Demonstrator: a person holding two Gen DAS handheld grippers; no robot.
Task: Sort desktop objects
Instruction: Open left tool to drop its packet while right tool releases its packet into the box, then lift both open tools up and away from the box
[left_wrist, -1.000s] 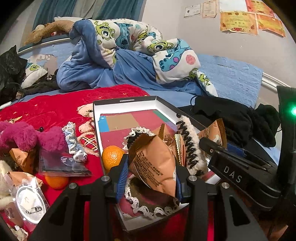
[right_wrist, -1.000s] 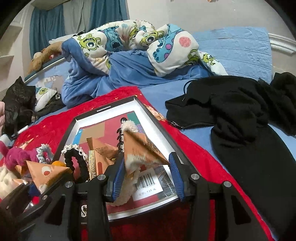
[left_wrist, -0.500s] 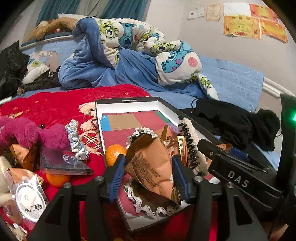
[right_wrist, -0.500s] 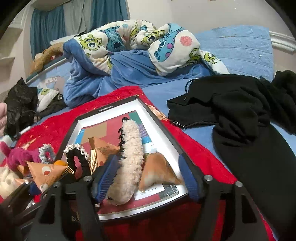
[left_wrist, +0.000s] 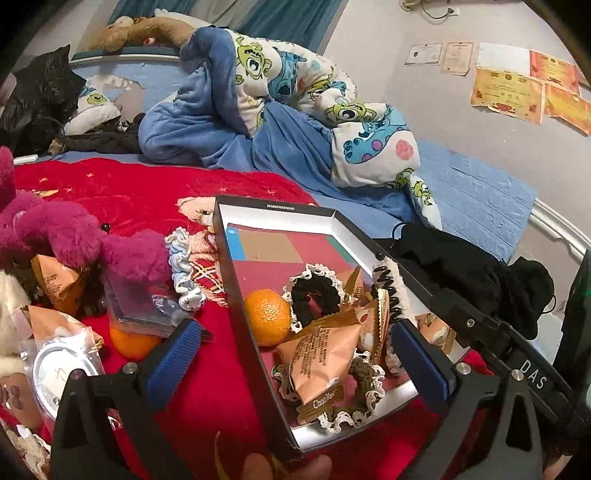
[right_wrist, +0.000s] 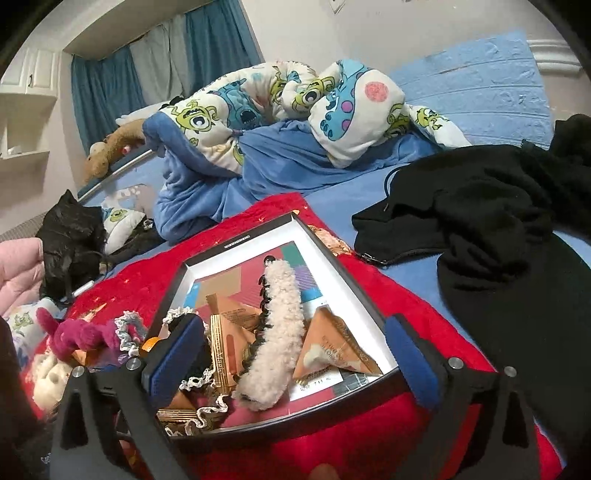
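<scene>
At lower centre, both tools, left (left_wrist: 295, 354) and right (right_wrist: 295, 354), are opening, releasing packets (left_wrist: 321, 362) into the box (left_wrist: 236, 280); next, probably fetching the loose orange (left_wrist: 129, 343).

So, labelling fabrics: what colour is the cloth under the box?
Red cloth, clearest in the left wrist view.

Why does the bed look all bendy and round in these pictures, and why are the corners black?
Left wrist view: the fisheye lens curves the box edge and bed rail, with black corners. Right wrist view: same bulging; the nearby open right gripper looks huge.
</scene>
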